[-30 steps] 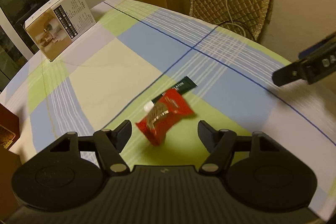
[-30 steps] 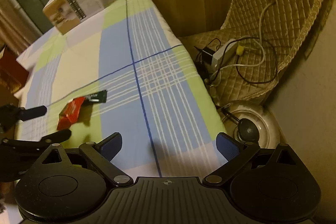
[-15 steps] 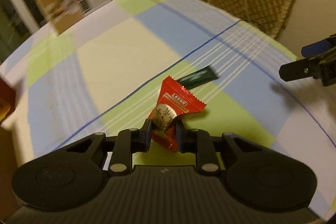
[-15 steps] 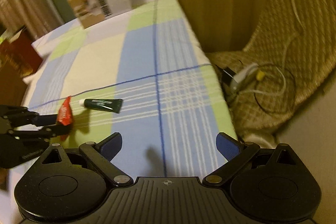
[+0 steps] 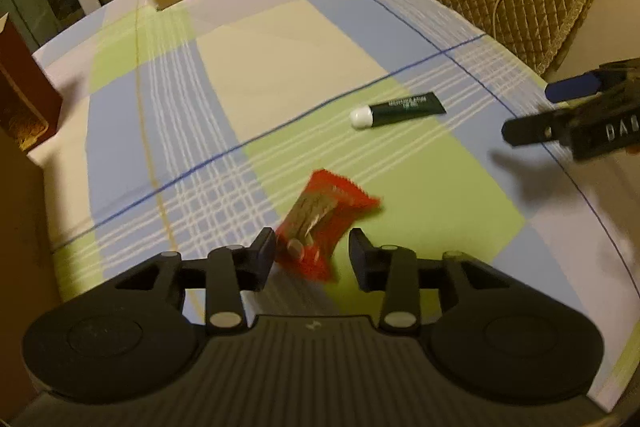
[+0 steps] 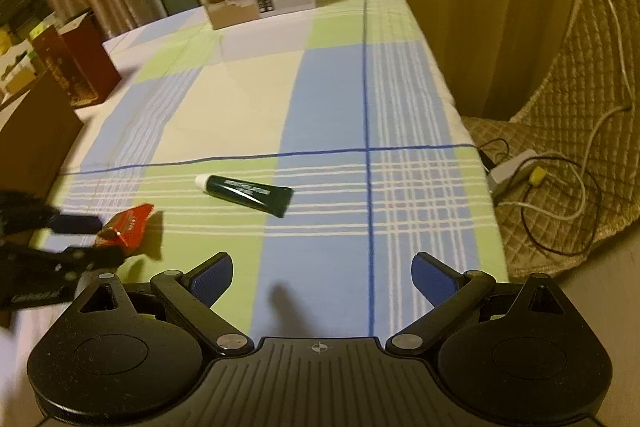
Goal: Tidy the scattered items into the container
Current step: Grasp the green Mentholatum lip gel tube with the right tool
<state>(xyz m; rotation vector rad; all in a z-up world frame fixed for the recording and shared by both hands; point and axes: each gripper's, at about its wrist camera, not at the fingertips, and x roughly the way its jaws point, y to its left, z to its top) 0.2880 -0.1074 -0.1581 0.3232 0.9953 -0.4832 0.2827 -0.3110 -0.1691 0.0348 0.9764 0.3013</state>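
The left gripper's (image 5: 313,253) fingers (image 5: 265,251) stand a little apart with a crinkly red foil snack packet (image 5: 320,223) between them, against the left-hand one. Blur hides whether they grip it. The packet casts a shadow on the checked tablecloth (image 5: 280,39). The right gripper (image 6: 322,277) hovers level, its blue-padded fingers (image 6: 212,277) spread wide and empty. Ahead of them lies a dark green tube with a white cap (image 6: 248,193); its print is too small to read. On the right gripper's side, only "DA" shows before the frame cuts it off.
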